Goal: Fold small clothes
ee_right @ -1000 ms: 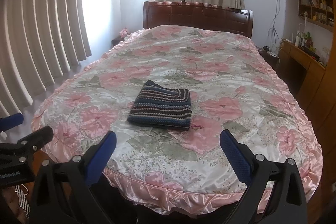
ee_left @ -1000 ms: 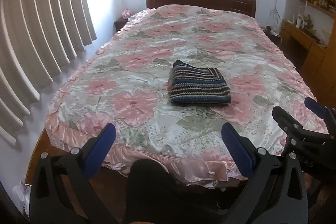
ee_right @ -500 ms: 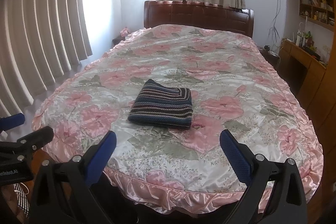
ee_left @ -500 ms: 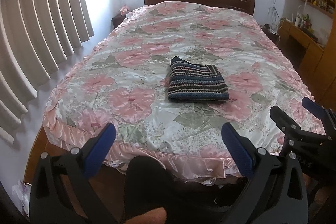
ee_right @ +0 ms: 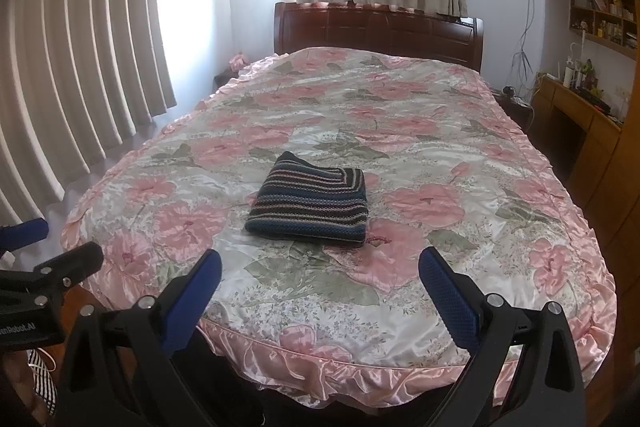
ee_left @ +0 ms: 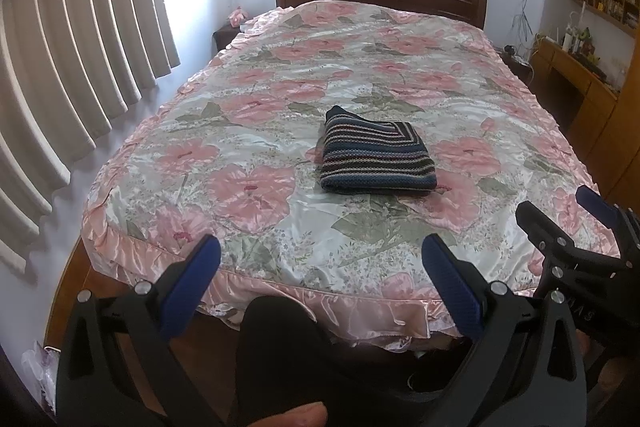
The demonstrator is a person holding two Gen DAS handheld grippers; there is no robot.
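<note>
Left claw (ee_left: pixel 320 279): I see its blue-padded fingers spread wide, nothing between them, held off the foot of the bed.
Right claw (ee_right: pixel 320 287): likewise wide apart and empty, at the foot edge; from the left wrist view it sits to the right (ee_left: pixel 568 219).
Garment: the folded dark blue knitted striped piece (ee_right: pixel 310 205) lies flat on the bedspread, well apart from both claws, nearer the foot than the headboard.
Bed: shiny pink floral satin bedspread with a frilled edge (ee_right: pixel 440 155), dark wooden headboard (ee_right: pixel 380 29) behind.
Room: beige pleated curtains (ee_right: pixel 80 67) on the left, wooden desk and shelves (ee_right: pixel 592 99) on the right.
Hard to make out: a dark rounded shape (ee_left: pixel 280 347) low between my left fingers; shelf items are too small to tell.
</note>
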